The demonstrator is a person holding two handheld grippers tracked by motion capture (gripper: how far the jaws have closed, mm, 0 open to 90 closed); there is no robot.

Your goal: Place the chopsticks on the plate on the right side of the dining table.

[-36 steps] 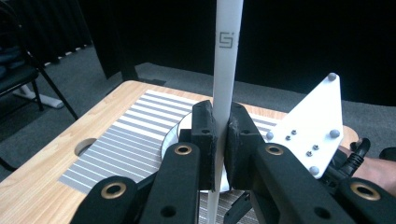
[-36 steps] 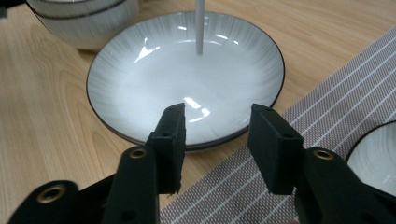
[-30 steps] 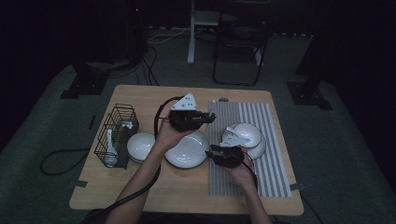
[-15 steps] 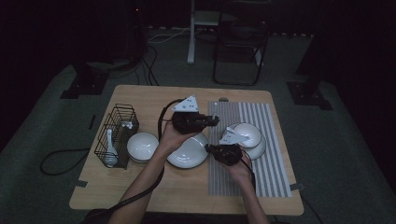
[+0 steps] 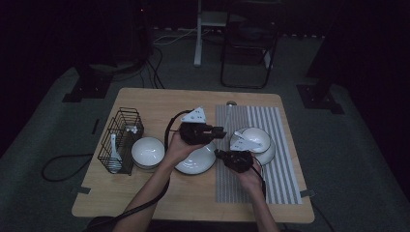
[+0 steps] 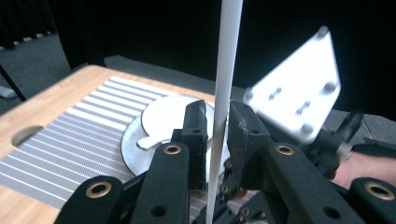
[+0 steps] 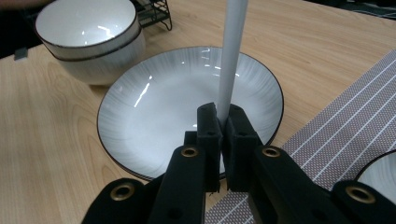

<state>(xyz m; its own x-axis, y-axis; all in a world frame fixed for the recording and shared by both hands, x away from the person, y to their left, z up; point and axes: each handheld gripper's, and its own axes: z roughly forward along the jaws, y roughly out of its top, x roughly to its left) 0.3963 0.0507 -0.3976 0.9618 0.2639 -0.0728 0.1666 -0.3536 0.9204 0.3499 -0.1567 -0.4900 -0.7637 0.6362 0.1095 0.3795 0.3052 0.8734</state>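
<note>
Our right gripper (image 7: 223, 122) is clenched on a white rod (image 7: 231, 56) rising toward twelve o'clock over the plate (image 7: 154, 121). Our left gripper (image 6: 215, 123) has just been loosening, the rod (image 6: 224, 88) loose between its jaws.

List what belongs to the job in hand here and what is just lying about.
In the job:
- white stick
- right hand-held gripper, clamped on it
- left hand-held gripper, jaws just been opening, stick between them

Lying about:
- shallow plate
- bowl
- wire basket
- striped mat
- dishes on the mat
</note>
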